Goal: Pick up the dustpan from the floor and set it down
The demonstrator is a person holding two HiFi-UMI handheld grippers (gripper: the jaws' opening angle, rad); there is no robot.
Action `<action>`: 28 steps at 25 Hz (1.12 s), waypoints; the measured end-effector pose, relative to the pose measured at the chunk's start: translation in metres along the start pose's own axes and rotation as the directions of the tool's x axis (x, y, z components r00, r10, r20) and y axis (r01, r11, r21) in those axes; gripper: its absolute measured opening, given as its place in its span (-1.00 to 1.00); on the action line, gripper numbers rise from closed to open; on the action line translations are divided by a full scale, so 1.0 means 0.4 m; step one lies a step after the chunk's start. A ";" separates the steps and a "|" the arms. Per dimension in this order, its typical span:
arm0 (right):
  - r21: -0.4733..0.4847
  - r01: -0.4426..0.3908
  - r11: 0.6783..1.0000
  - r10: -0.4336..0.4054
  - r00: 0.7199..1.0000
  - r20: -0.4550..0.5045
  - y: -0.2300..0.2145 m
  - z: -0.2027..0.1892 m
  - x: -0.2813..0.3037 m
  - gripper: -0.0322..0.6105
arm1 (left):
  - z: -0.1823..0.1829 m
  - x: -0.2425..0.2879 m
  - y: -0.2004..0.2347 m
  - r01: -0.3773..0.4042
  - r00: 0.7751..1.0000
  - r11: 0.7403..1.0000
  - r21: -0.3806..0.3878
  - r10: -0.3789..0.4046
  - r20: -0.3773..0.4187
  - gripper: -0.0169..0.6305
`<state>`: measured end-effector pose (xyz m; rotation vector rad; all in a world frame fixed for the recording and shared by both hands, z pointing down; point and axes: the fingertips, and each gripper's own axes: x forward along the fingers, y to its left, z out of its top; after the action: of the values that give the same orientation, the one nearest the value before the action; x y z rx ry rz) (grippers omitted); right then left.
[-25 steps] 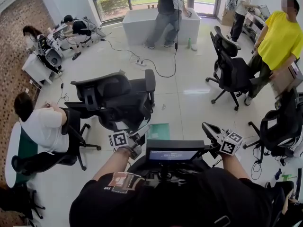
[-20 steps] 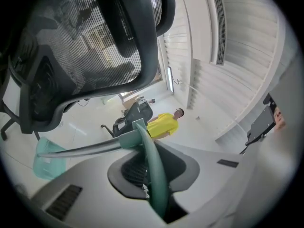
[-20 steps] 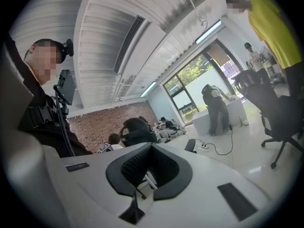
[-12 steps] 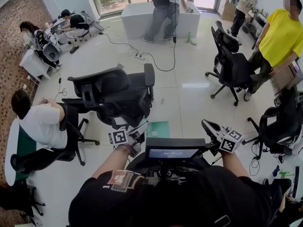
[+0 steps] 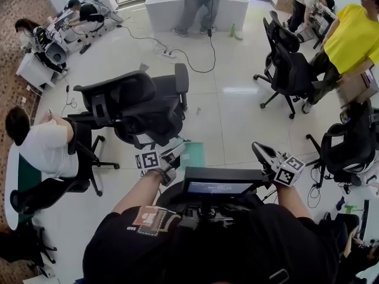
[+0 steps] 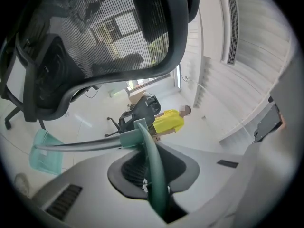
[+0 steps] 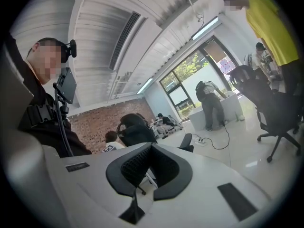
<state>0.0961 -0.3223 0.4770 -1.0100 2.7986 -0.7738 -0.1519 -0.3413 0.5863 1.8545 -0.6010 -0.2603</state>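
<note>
Big pale floor all around, cable snaking across the far side. Black chair close ahead, its base right next to the action. Green dustpan down low beside that base, out in front of the left claw, tray end toward the floor. Touching down or hanging just clear? Impossible to call from up here. Slim green handle clenched tight in the left claw, running straight up through the grip, looking solid. Right claw off to the side, clamped shut on nothing, well apart from the dustpan.

Looks like the set-down stage, nearly home. Best played slow: lower gently to a flat rest, steer clear of the chair base, keep the handle steady against any tipping, and release only with the full weight on the floor. Risk of a clatter or a flip if let go early.
</note>
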 end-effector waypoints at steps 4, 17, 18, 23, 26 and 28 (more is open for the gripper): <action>0.001 0.010 1.000 -0.010 1.000 -0.009 -0.015 -0.017 -0.004 -0.87 | -0.006 0.015 0.041 -0.022 1.000 1.000 -0.010 0.022 -0.012 -0.78; 0.023 0.043 0.999 -0.042 0.999 -0.027 -0.043 -0.043 0.002 -0.87 | -0.045 0.072 0.143 -0.010 0.998 0.998 -0.064 0.007 -0.057 -0.78; 0.027 0.046 0.999 -0.045 0.999 -0.031 -0.059 -0.051 0.011 -0.87 | -0.050 0.088 0.171 -0.015 0.998 0.997 -0.078 0.010 -0.065 -0.78; 0.047 0.065 0.997 -0.063 0.997 -0.052 -0.114 -0.099 0.056 -0.87 | -0.091 0.148 0.336 -0.036 0.992 0.995 -0.087 0.026 -0.120 -0.78; 0.048 0.071 0.996 -0.067 0.995 -0.075 -0.134 -0.131 0.071 -0.87 | -0.113 0.174 0.429 -0.055 0.988 0.993 -0.105 0.039 -0.147 -0.78; 0.052 0.083 0.995 -0.079 0.993 -0.086 -0.150 -0.155 0.070 -0.87 | -0.126 0.192 0.490 -0.059 0.988 0.992 -0.113 0.041 -0.151 -0.78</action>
<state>0.0952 -0.3519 0.5627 -1.1135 2.8033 -0.9184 -0.1184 -0.3906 0.7944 1.7258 -0.5176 -0.1198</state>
